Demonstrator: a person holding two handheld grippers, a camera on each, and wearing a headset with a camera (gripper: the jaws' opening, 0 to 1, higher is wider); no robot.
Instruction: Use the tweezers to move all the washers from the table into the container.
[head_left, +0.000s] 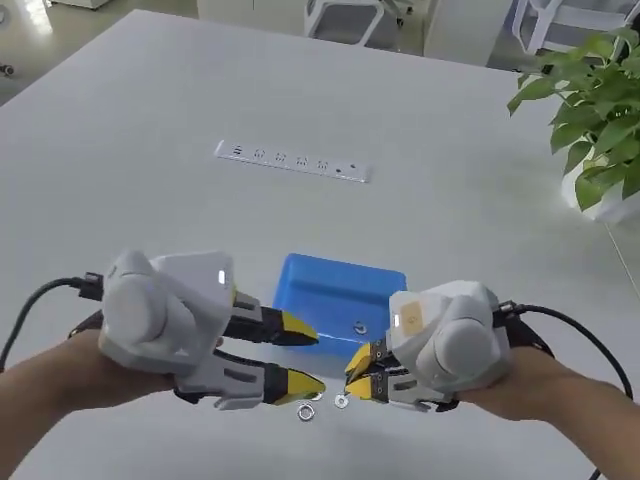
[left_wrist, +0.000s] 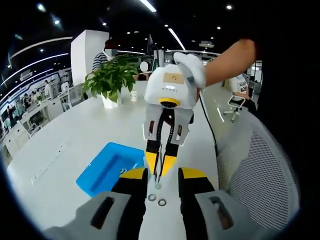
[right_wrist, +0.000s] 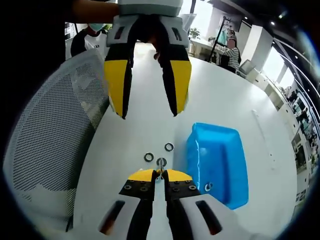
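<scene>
Three small metal washers (right_wrist: 148, 157) (right_wrist: 169, 147) (right_wrist: 161, 161) lie on the white table just left of the blue container (right_wrist: 220, 150). Another washer (right_wrist: 208, 187) rests inside it. My right gripper (right_wrist: 160, 176) is shut on thin metal tweezers (right_wrist: 160, 169), whose tips touch the nearest washer; I cannot tell if it is pinched. In the head view the right gripper (head_left: 362, 368) sits at the container's (head_left: 320, 285) near edge, over the washers (head_left: 305, 412) (head_left: 342, 401). My left gripper (head_left: 297, 357) faces it, open and empty, also seen in its own view (left_wrist: 162, 175).
A white power strip (head_left: 292, 160) lies further back on the table (head_left: 150, 120). A potted plant (head_left: 590, 110) stands at the right edge. A mesh chair (left_wrist: 260, 175) is beside the table. People stand in the background.
</scene>
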